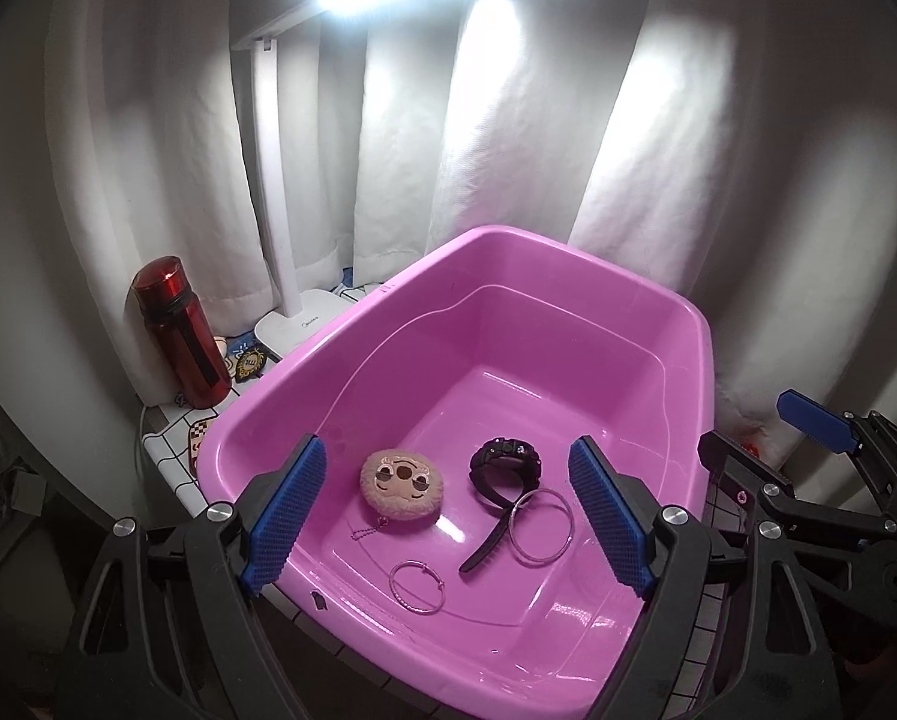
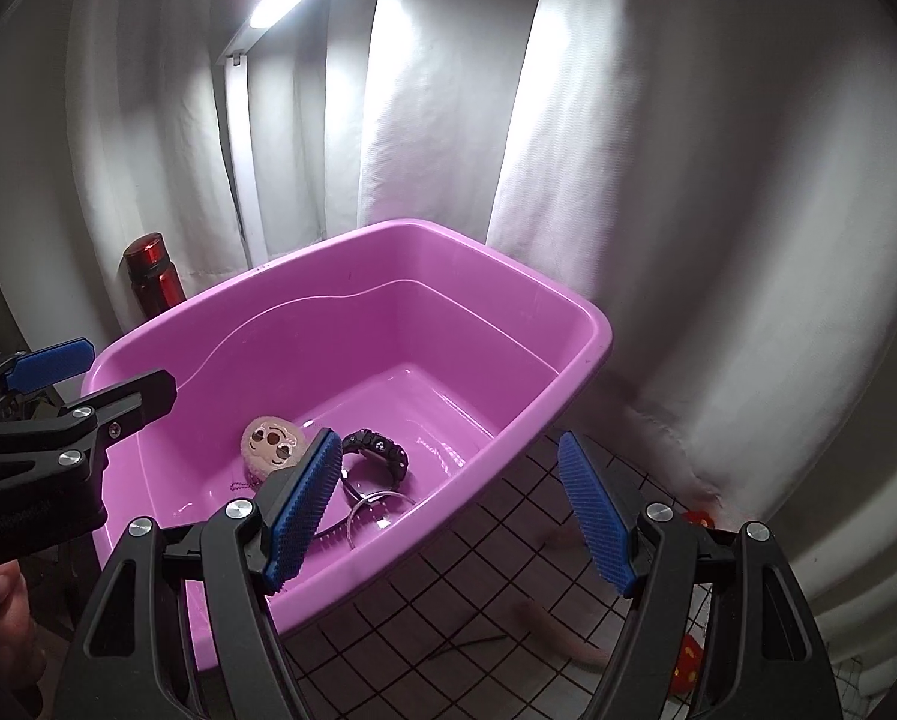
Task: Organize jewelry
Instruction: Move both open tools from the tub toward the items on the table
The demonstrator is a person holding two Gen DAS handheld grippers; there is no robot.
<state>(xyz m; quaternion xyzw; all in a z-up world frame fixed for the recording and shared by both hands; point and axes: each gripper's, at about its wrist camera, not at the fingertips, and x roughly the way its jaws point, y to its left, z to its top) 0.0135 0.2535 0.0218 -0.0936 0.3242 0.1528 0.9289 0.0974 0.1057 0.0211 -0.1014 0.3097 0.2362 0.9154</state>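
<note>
A pink plastic tub (image 1: 568, 276) holds a black watch (image 1: 504, 463), a large silver bangle (image 1: 540, 527), a small silver ring bracelet (image 1: 418, 588) and a round plush keychain (image 1: 402, 485). My left gripper (image 1: 448, 516) is open and empty, held above the tub's near side, over these items. My right gripper (image 2: 448, 516) is open and empty over the tub's right rim (image 2: 592, 324). In the right wrist view the watch (image 2: 382, 447), the bangle (image 2: 376, 510) and the plush (image 2: 271, 438) show partly behind my left finger. The right gripper also shows at the right in the left wrist view (image 1: 766, 438).
A red bottle (image 1: 181, 339) and a white desk lamp (image 1: 280, 276) stand behind the tub on the left. White curtains (image 1: 508, 120) hang close behind. The tub sits on a grid-patterned cloth (image 2: 508, 588), with small red and pink items (image 2: 688, 660) at the right.
</note>
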